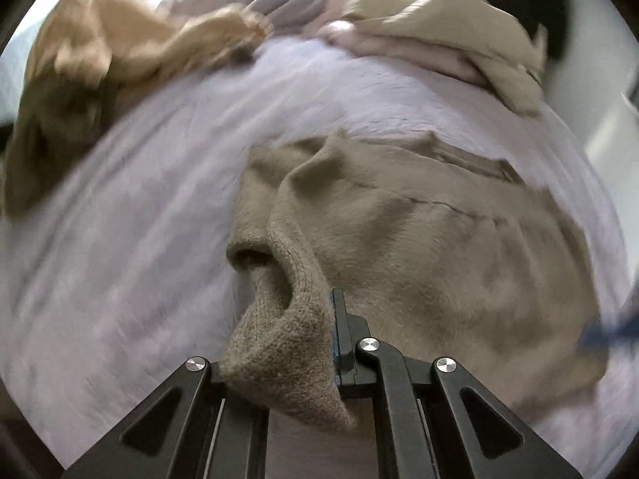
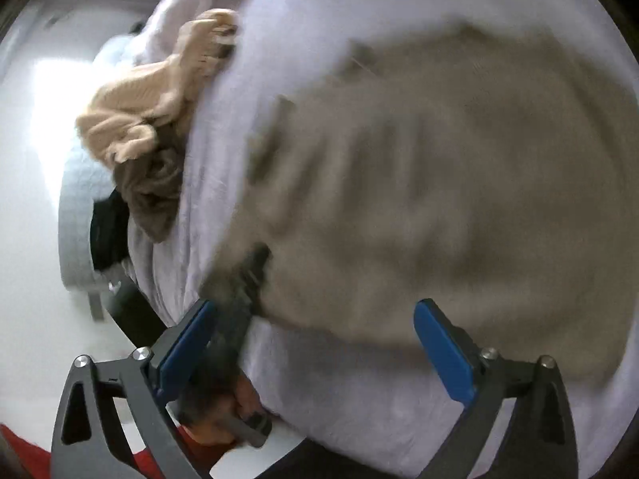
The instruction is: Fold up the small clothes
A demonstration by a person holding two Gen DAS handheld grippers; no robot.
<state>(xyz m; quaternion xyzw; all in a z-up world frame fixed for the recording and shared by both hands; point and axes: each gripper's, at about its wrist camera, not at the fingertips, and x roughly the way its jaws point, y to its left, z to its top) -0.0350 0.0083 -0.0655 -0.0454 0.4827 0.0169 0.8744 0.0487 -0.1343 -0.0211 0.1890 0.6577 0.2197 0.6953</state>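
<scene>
The taupe knitted sweater (image 1: pixel 419 239) lies spread on the pale lilac bedsheet (image 1: pixel 139 219), its body stretching away to the far right of the left gripper (image 1: pixel 303 343), which is clamped on a ribbed edge at the garment's near left corner. The right gripper (image 2: pixel 319 343) hovers with jaws wide apart and empty at the sweater's near hem (both views are motion-blurred). Likely that near hem is its next hold. Other crumpled tan clothes (image 1: pixel 100 60) wait at the far left.
</scene>
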